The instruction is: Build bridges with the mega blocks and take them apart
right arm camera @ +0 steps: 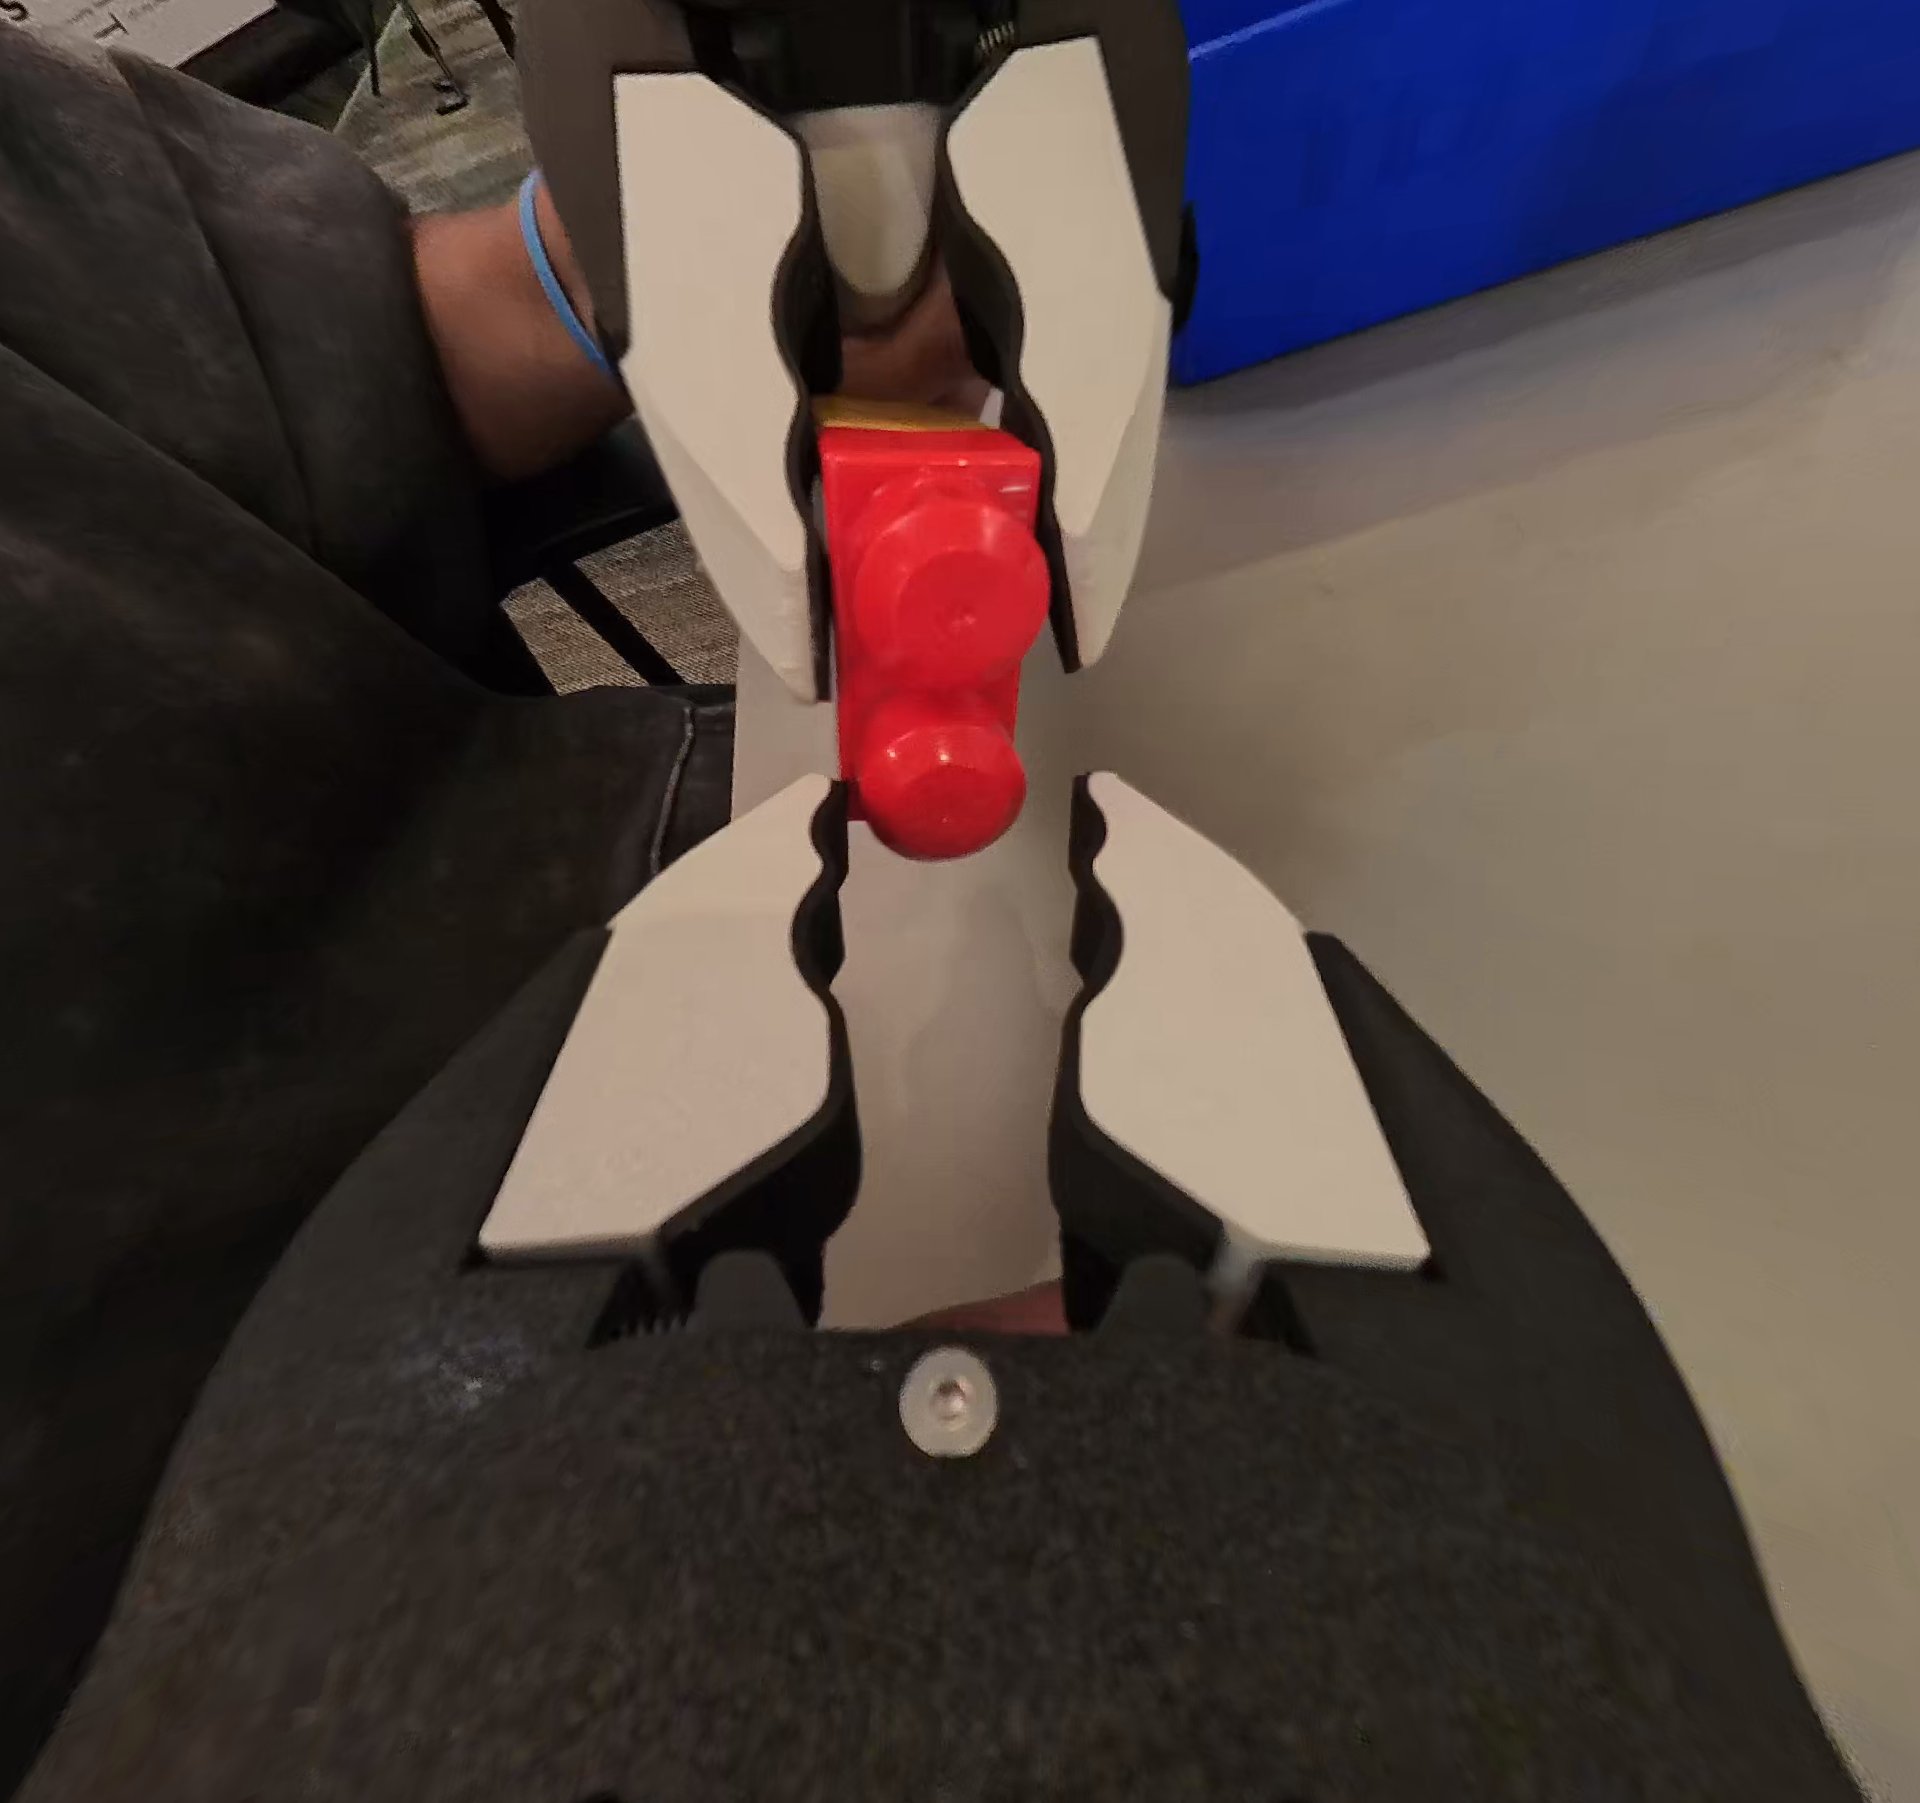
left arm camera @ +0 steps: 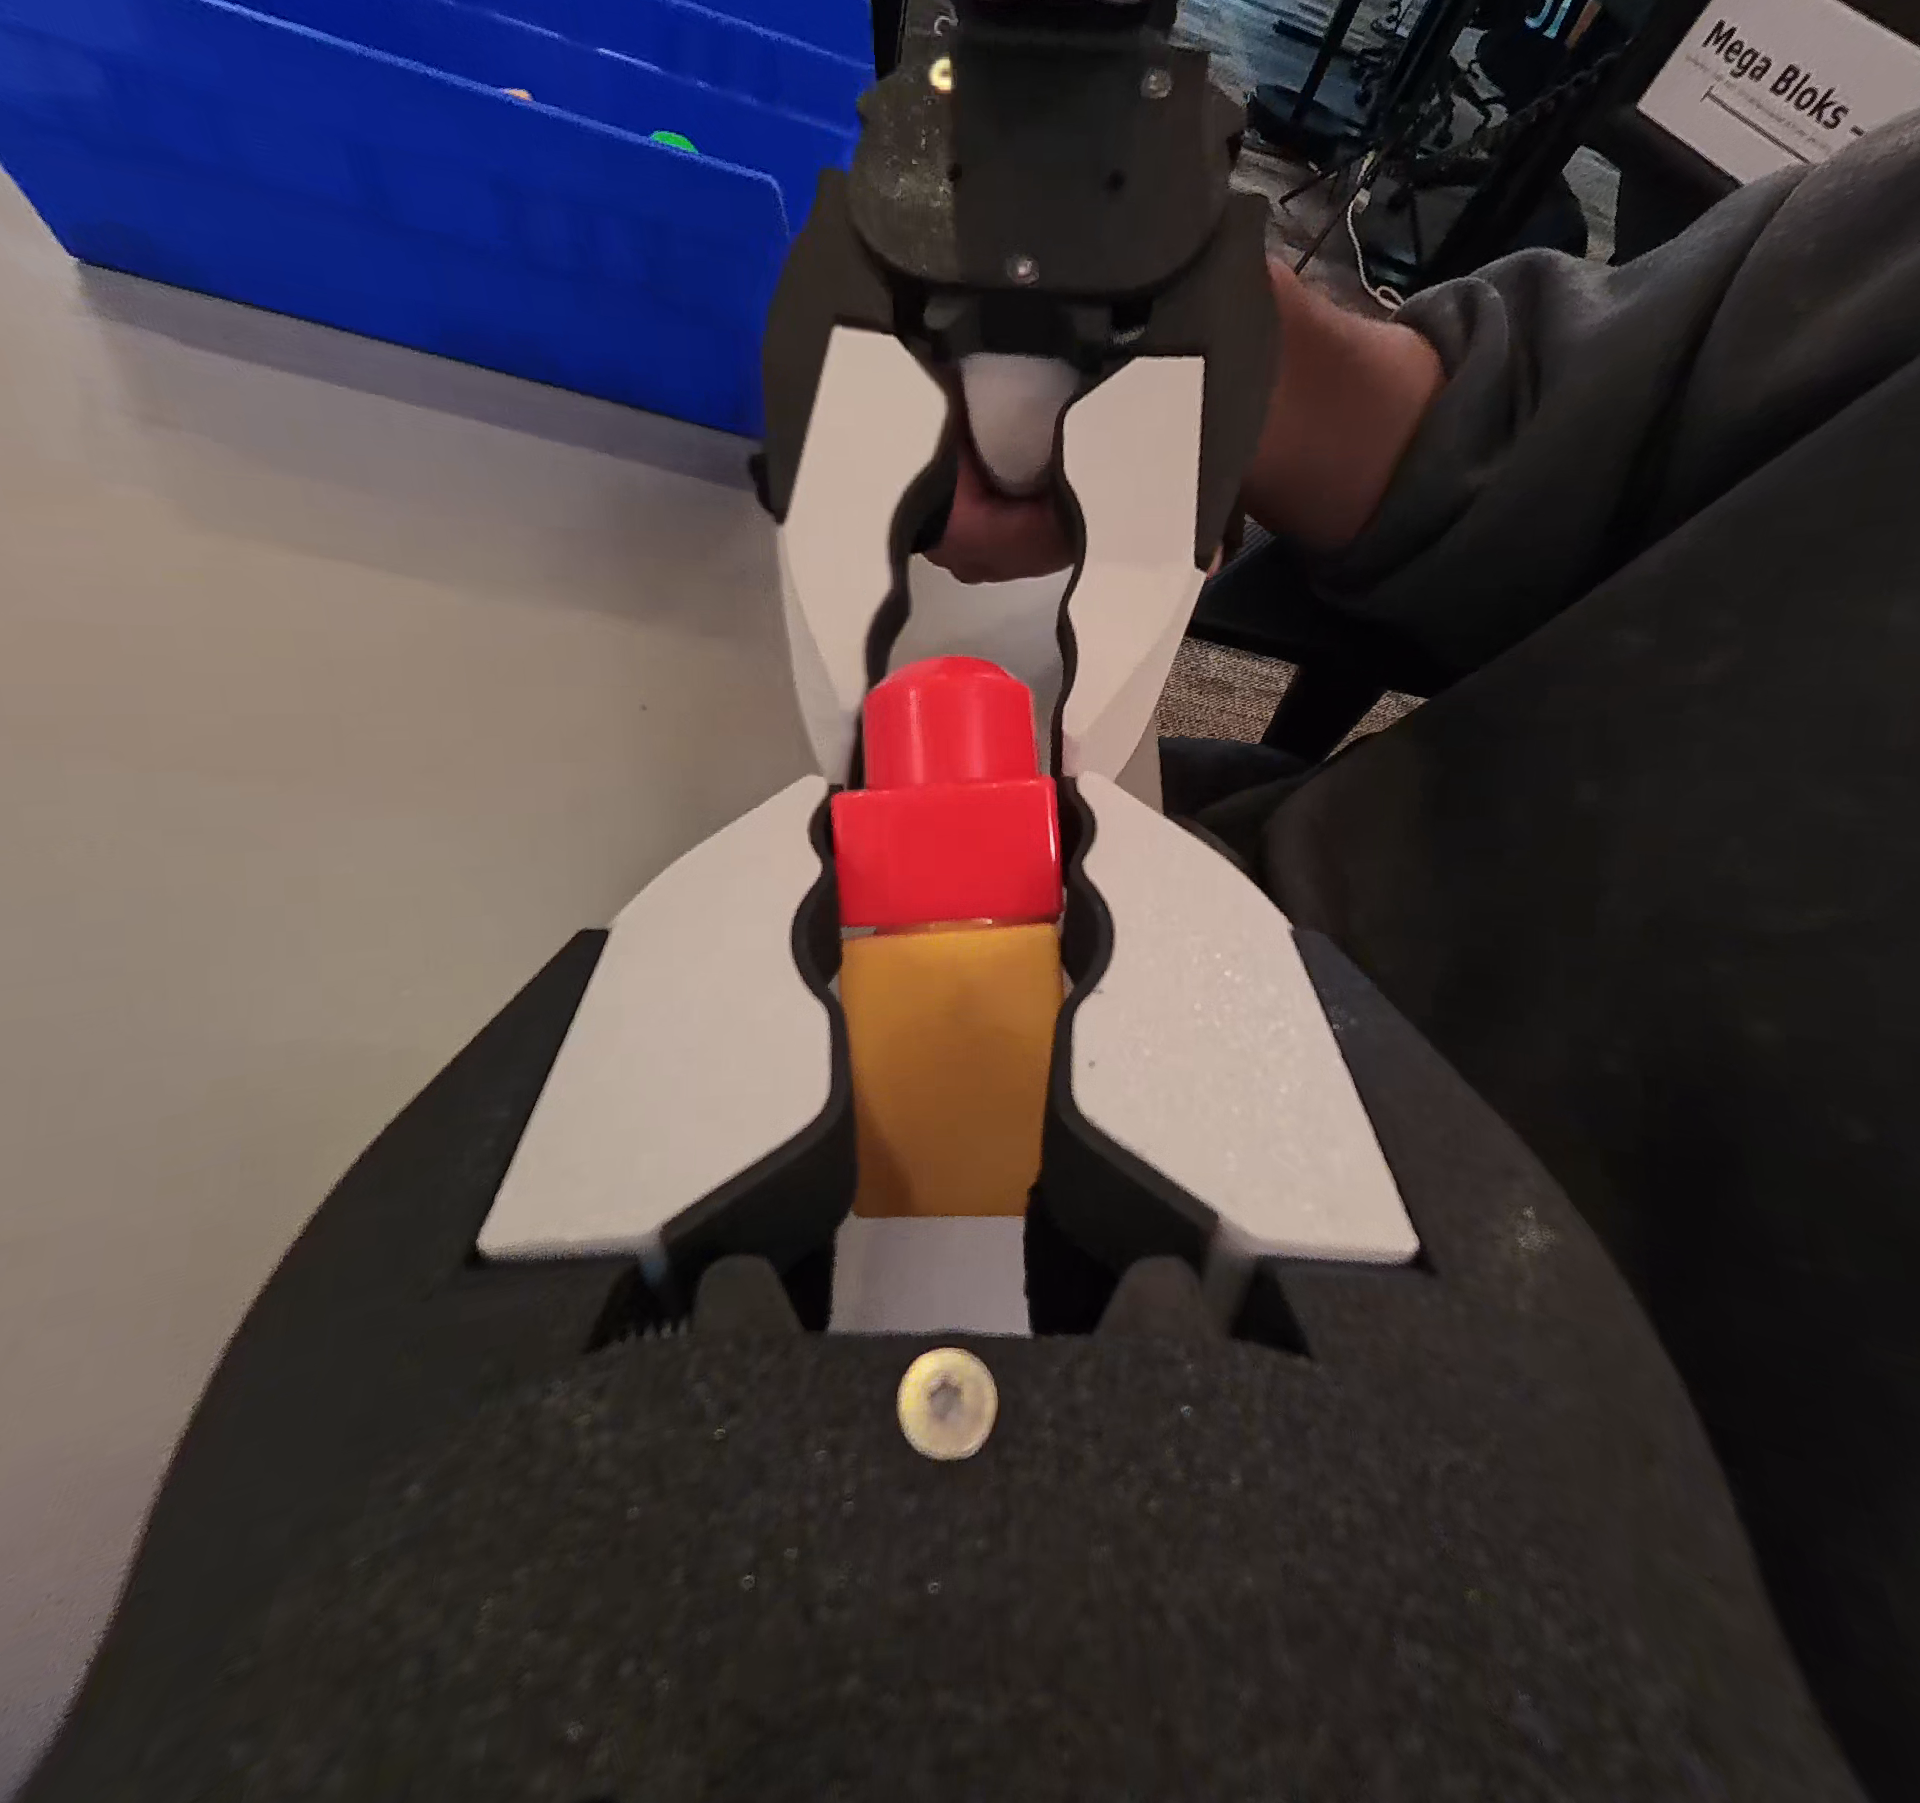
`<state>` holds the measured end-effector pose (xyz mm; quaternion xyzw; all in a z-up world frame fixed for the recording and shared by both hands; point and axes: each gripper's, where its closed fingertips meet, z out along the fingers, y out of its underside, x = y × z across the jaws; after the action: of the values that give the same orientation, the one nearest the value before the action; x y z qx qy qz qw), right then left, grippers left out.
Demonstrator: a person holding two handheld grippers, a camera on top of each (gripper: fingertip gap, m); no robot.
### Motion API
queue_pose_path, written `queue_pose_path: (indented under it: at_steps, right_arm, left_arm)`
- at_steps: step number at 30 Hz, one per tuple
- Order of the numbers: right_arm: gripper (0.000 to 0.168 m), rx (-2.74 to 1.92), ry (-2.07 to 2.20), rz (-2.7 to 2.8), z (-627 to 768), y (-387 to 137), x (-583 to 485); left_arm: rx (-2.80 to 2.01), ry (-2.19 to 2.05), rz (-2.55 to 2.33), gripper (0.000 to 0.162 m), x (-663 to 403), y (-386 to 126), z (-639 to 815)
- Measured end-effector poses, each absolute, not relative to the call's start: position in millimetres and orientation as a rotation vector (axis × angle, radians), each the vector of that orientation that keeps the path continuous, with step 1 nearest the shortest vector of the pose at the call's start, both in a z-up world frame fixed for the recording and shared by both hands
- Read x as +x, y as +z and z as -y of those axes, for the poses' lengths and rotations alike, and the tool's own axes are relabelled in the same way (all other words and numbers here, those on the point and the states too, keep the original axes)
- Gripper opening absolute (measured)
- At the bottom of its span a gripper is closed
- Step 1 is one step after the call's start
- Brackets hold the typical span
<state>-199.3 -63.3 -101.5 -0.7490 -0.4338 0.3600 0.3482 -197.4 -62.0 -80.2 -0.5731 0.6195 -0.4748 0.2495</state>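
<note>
The left tongs (left arm camera: 945, 880) are clamped on a yellow block (left arm camera: 945, 1078) with a red block (left arm camera: 945, 818) stuck on its end, held just above the table (left arm camera: 312, 818); the right tongs (right arm camera: 951, 808) face them head-on, parted, their tips beside the red block's studs with no firm grip visible; a blue bin (left arm camera: 416, 153) sits behind.

A red block (left arm camera: 943, 818) sits on a mustard-yellow block (left arm camera: 948, 1078). Each hand-held gripper (left arm camera: 948, 922) has pale grey fingers (left arm camera: 686, 1057) on a black body. The bin (left arm camera: 395, 164) is bright blue, the desk (left arm camera: 312, 766) off-white.
</note>
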Motion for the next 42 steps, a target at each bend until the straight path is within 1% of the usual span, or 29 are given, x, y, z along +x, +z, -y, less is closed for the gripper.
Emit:
queue_pose_path:
  at_steps: [1,3,8,9,10,17,27,30,32,38,42]
  right_arm:
    - [0.051,-1.927,0.949,1.136,65.7,-100.5,-200.2]
    - [0.056,-1.909,1.004,1.145,71.1,-97.8,-202.5]
    - [0.052,-1.875,1.048,1.068,61.6,-98.6,-211.5]
    - [0.042,-1.869,1.056,1.074,62.2,-100.0,-213.8]
    - [0.036,-1.862,1.06,1.072,62.2,-100.2,-215.0]
    - [0.036,-1.815,1.014,1.077,56.1,-101.0,-212.6]
    - [0.036,-1.773,1.078,1.006,51.5,-87.4,-194.5]
    - [0.036,-1.769,1.075,0.994,49.9,-86.4,-191.3]
    - [0.036,-1.752,1.094,0.979,49.4,-84.0,-190.3]
    - [0.036,-1.672,1.123,0.924,46.2,-73.0,-187.6]
    - [0.035,-1.628,1.106,0.924,45.5,-65.3,-183.7]
  left_arm:
    - [-1.566,-1.287,-1.68,0.039,-196.8,-80.8,60.0]
    - [-1.567,-1.281,-1.668,0.039,-195.6,-80.5,56.7]
    - [-1.536,-1.387,-1.643,0.038,-191.9,-71.6,61.7]
    - [-1.537,-1.381,-1.644,0.038,-191.3,-72.1,61.6]
    - [-1.539,-1.364,-1.644,0.038,-190.9,-73.4,60.4]
    - [-1.565,-1.355,-1.61,0.041,-193.8,-76.6,55.0]
    - [-1.567,-1.351,-1.606,0.046,-198.1,-77.8,50.1]
    - [-1.559,-1.377,-1.573,0.045,-198.8,-74.0,47.3]
    - [-1.558,-1.405,-1.544,0.038,-199.0,-70.6,45.0]
    - [-1.544,-1.476,-1.504,0.036,-198.0,-64.4,43.0]
    - [-1.538,-1.432,-1.551,0.036,-200.3,-66.4,42.7]
